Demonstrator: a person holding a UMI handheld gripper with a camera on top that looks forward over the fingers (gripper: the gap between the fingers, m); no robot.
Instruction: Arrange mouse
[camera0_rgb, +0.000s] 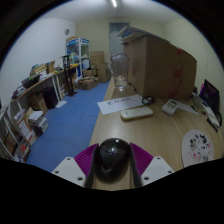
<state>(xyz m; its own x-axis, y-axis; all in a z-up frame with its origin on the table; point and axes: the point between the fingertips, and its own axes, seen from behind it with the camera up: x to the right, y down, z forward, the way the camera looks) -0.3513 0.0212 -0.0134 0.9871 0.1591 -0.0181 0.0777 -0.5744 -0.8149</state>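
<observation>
One black mouse clamped in gripper, one cardboard box beyond

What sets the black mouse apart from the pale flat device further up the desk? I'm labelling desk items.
The mouse is black, domed and glossy; the pale device is light, flat and elongated. The mouse sits between the claw fingers, while the pale device lies well beyond them, untouched. The mouse fills most of the gap; whether the pads press it is unclear. Both rest on the wooden desk.
</observation>
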